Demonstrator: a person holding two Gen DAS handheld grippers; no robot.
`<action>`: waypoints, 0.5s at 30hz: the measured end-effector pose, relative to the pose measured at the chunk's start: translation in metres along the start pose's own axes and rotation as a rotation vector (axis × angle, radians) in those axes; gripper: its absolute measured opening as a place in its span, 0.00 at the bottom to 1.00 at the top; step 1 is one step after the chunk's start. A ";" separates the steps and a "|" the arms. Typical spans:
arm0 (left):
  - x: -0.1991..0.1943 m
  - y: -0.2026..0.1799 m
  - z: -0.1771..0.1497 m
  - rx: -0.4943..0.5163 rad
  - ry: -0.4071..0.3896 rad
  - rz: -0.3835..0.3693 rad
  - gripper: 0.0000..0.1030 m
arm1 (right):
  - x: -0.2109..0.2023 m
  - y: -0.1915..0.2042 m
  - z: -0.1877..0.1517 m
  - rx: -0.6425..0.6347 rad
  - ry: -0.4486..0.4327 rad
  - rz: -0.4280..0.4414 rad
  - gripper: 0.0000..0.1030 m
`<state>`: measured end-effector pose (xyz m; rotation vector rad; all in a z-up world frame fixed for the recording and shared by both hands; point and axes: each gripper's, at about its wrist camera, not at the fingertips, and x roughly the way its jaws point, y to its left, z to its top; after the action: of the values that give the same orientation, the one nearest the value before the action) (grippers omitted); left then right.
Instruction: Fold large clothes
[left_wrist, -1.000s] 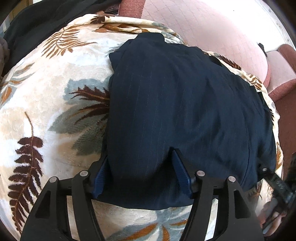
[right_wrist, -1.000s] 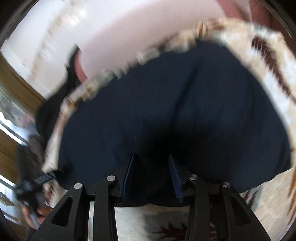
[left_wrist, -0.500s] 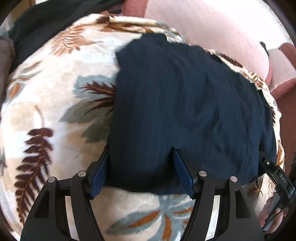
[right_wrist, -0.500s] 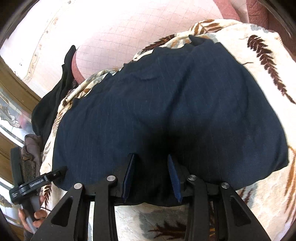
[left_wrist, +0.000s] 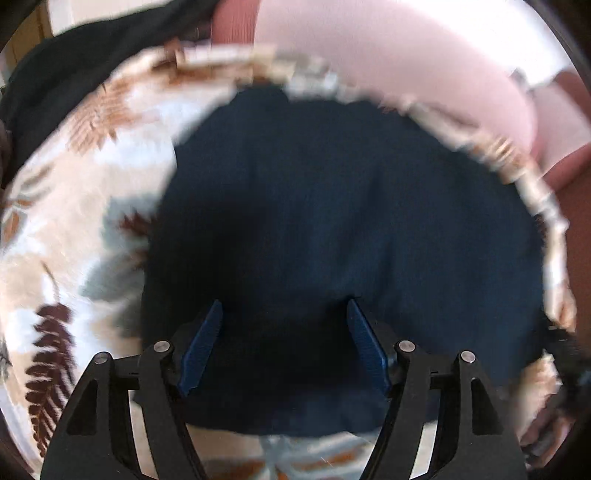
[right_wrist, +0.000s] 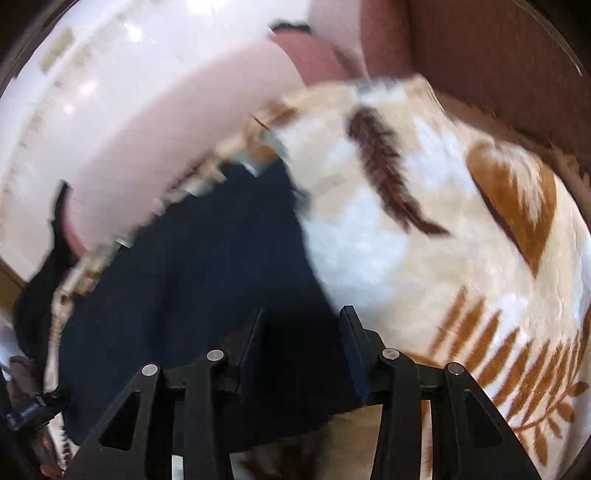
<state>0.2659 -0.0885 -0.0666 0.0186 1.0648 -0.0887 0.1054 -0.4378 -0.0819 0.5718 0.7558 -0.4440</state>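
the folded navy garment (left_wrist: 332, 221) lies on the leaf-print blanket (left_wrist: 74, 206), both the left gripper (left_wrist: 284, 343) and right gripper (right_wrist: 301, 347) gaping over it unclamped, the right's jaws just widening; dragging could undo the fold.

Left wrist view: looking steeply down along the left gripper (left_wrist: 284, 343), close over the navy garment (left_wrist: 332, 221) ahead of the fingers; fern-print blanket (left_wrist: 74, 206) outside the left finger. Right wrist view: also angled down and close along the right gripper (right_wrist: 301, 347), blanket (right_wrist: 424, 258) beyond the right finger. Shared between views: garment (right_wrist: 192, 277), blanket, pink cushion (left_wrist: 388, 62) far ahead. Both blurred.
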 end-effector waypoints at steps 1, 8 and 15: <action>0.004 -0.003 -0.002 0.009 -0.010 0.023 0.68 | 0.004 0.000 -0.001 0.003 0.012 0.007 0.42; -0.002 -0.010 -0.004 0.045 -0.029 0.054 0.71 | -0.031 0.030 0.001 -0.068 -0.105 0.155 0.46; -0.001 -0.012 -0.001 0.054 -0.026 0.062 0.72 | 0.010 0.065 -0.021 -0.225 0.078 0.119 0.48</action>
<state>0.2633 -0.1002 -0.0657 0.0989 1.0345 -0.0609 0.1375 -0.3768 -0.0813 0.4224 0.8287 -0.2239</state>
